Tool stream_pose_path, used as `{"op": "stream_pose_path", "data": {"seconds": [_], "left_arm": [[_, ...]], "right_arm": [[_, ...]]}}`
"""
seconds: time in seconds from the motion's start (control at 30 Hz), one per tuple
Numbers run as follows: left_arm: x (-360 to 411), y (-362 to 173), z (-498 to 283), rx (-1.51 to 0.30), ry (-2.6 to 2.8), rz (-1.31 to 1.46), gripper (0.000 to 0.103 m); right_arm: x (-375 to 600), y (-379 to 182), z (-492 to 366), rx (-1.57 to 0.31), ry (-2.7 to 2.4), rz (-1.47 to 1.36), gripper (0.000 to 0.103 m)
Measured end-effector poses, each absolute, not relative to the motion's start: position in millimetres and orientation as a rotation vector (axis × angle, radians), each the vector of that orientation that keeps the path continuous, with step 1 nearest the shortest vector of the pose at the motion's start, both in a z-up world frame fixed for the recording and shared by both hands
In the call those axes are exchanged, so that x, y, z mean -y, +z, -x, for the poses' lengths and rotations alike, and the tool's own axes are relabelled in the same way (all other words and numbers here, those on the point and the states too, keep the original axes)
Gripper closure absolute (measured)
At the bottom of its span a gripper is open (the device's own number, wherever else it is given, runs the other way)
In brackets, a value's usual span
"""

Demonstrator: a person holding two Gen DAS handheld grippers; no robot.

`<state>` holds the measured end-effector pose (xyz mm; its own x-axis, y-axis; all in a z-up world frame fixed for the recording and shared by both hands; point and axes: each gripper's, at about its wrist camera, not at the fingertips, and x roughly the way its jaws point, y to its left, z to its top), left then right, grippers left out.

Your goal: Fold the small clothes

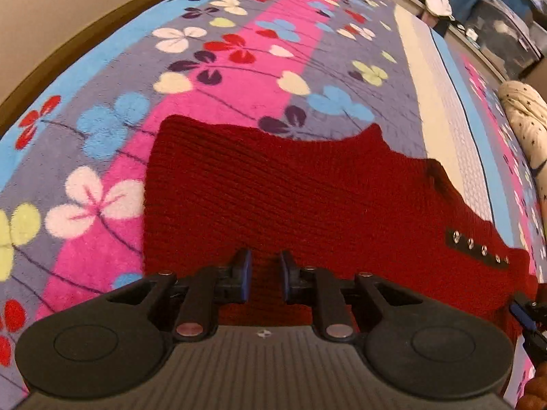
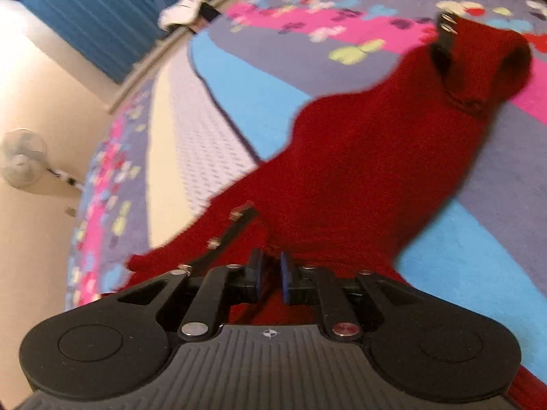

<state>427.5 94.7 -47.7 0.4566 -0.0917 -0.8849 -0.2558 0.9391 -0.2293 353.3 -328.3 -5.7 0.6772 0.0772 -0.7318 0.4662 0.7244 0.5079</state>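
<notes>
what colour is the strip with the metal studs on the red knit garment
Black strip with silver studs, on the red knit garment; clearest in the left wrist view.

a bed fills the room, spread with a plush blanket (image 1: 239,78) in grey, pink and sky-blue bands strewn with clover-like flowers. a cream quilted strip (image 1: 441,109) shows beside it. cream walls (image 1: 68,3) meet a brown wooden bed frame (image 1: 85,37). teal curtains (image 2: 112,17) hang along the far side. a white pedestal fan (image 2: 22,159) stands by the wall. a star-printed pillow (image 1: 526,119) lies at the edge.
</notes>
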Motion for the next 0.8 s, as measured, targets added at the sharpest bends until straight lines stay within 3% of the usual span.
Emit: {"op": "stream_pose_path", "data": {"seconds": [0.07,0.13,0.2,0.23,0.43,0.53,0.8], "left_arm": [[-89,-37,-420,-1.057,0.117,0.338,0.08],[-80,-33,-416,-1.031,0.084,0.297,0.074],[-72,-44,-421,-1.081,0.04,0.258,0.067],[-69,-50,-422,-1.099,0.033,0.247,0.066],[-64,-45,-417,-1.088,0.026,0.242,0.056],[-64,-44,-417,-1.09,0.027,0.244,0.056],[-64,-36,-423,-1.06,0.027,0.227,0.056]], "right_arm": [[325,-3,-354,-0.793,-0.216,-0.743,0.062],[329,-4,-352,-0.835,-0.203,-0.723,0.056],[329,-14,-362,-0.943,-0.187,-0.672,0.063],[330,-13,-361,-0.941,-0.202,-0.654,0.074],[345,25,-340,-0.784,-0.26,-0.679,0.074],[369,42,-327,-0.665,-0.322,-0.7,0.099],[475,50,-307,-0.545,-0.594,-0.876,0.093]]}}
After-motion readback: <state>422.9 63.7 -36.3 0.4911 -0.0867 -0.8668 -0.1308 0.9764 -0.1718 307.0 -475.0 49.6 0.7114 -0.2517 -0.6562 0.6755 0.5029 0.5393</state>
